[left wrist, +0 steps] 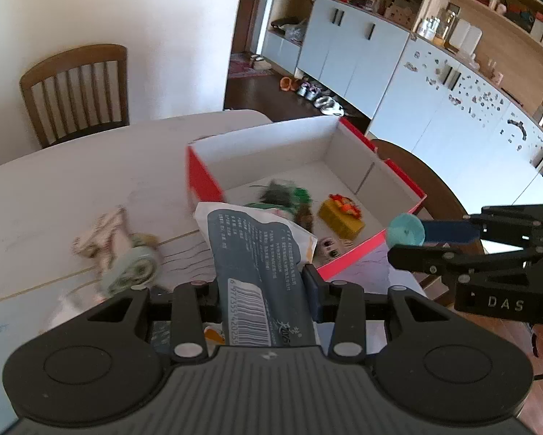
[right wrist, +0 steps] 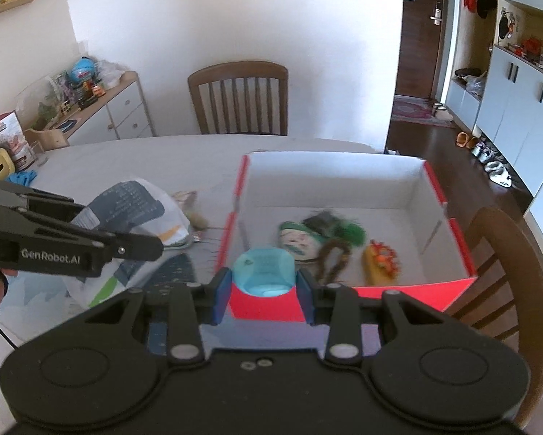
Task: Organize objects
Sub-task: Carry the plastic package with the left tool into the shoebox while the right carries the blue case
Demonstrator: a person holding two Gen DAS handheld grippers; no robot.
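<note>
Clamped in our left gripper point(left wrist: 262, 286) is a blue-and-white packet point(left wrist: 251, 253), held above the worktop point(left wrist: 53, 188) just short of the red box point(right wrist: 449, 290). Our right gripper point(right wrist: 264, 286) grips a small teal container point(right wrist: 264, 272) over the box's near wall, with 3 trinkets lying inside.

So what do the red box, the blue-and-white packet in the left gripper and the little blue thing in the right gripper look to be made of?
Red box: likely cardboard; matte white inside, thin folded walls.
Packet: flexible printed plastic film, probably; crinkled, slightly glossy, barcode printed on.
Blue container: apparently smooth translucent plastic; exact type unclear through blur.
</note>
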